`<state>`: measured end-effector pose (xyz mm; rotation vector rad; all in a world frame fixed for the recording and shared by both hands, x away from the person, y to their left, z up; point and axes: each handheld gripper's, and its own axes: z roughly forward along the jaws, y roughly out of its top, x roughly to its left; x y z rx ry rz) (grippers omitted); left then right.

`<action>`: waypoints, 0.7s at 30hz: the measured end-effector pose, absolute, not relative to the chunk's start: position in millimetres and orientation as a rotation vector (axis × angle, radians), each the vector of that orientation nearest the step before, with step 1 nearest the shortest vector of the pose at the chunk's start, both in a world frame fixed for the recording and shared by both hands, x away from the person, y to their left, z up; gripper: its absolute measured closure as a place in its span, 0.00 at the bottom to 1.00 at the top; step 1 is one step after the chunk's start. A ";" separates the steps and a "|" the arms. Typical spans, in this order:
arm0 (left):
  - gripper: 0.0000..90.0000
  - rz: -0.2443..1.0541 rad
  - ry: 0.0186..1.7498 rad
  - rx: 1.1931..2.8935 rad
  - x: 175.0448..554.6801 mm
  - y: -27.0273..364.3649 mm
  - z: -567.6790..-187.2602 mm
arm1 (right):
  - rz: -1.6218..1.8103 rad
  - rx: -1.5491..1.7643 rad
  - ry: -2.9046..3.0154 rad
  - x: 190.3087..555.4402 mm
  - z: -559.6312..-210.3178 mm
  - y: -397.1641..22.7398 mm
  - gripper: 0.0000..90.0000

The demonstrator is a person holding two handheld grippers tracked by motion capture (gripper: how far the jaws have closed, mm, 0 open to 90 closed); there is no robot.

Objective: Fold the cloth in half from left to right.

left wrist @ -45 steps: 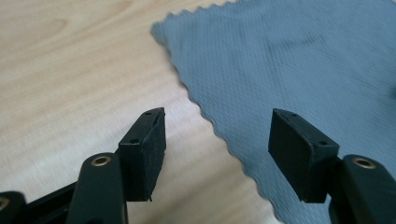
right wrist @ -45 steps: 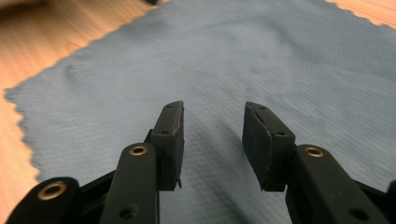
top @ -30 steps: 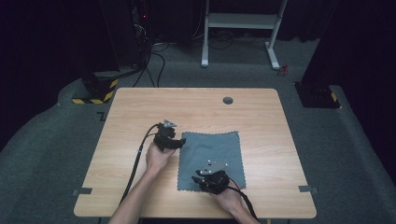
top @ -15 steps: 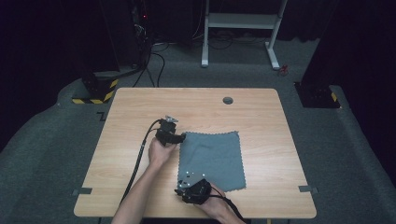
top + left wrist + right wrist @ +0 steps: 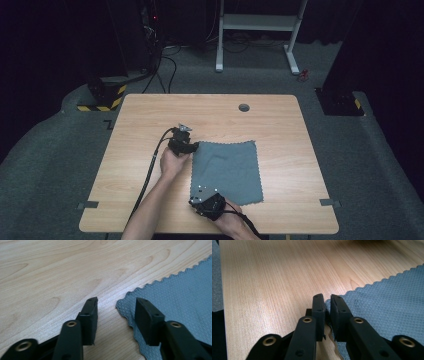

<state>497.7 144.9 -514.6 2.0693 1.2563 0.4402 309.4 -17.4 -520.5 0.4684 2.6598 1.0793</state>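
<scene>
— Between the jaws of the right gripper (image 5: 326, 305), what's there?
— A corner of the grey cloth (image 5: 387, 305). The jaws have just been closing and now stand narrow, pinching that scalloped corner between the pads; in the high view this gripper (image 5: 200, 196) sits at the cloth's near left corner, close to the table's front edge

— And the left gripper (image 5: 116, 305)?
— Its jaws have also just been closing, yet a clear gap remains. One finger (image 5: 90, 312) rests on bare wood, the other finger (image 5: 147, 315) lies over the cloth's edge, and the cloth's corner pokes into the gap without being squeezed

— Where is that one from above?
— The left gripper (image 5: 186, 145) is at the far left corner of the cloth (image 5: 230, 170), with its cable trailing back along the person's forearm

— How does the cloth lie?
— Flat and spread on the wooden table (image 5: 150, 125), right of centre, with a faint crease near the middle. Both grippers are along its left side, one at each corner

— Anything else on the table?
— A round cable hole (image 5: 244, 107) near the far edge, well apart from the cloth
</scene>
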 end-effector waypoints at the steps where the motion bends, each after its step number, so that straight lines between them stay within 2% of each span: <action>1: 0.62 0.440 1.250 2.080 498.0 144.2 -514.1 | 1.074 0.470 2.658 308.8 -520.4 -17.0 0.94; 6: 0.73 0.423 1.217 2.115 501.0 136.6 -512.3 | 1.058 0.471 2.645 308.1 -520.3 -16.4 0.99; 11: 0.94 0.371 1.216 2.100 503.8 136.4 -512.7 | 1.049 0.470 2.641 307.4 -520.0 -16.4 1.00; 13: 0.99 0.345 1.221 2.086 504.3 137.4 -513.2 | 1.058 0.474 2.641 307.7 -520.2 -16.6 1.00; 21: 1.00 0.315 1.224 2.057 506.9 142.6 -511.4 | 1.082 0.501 2.648 308.1 -517.2 -18.4 1.00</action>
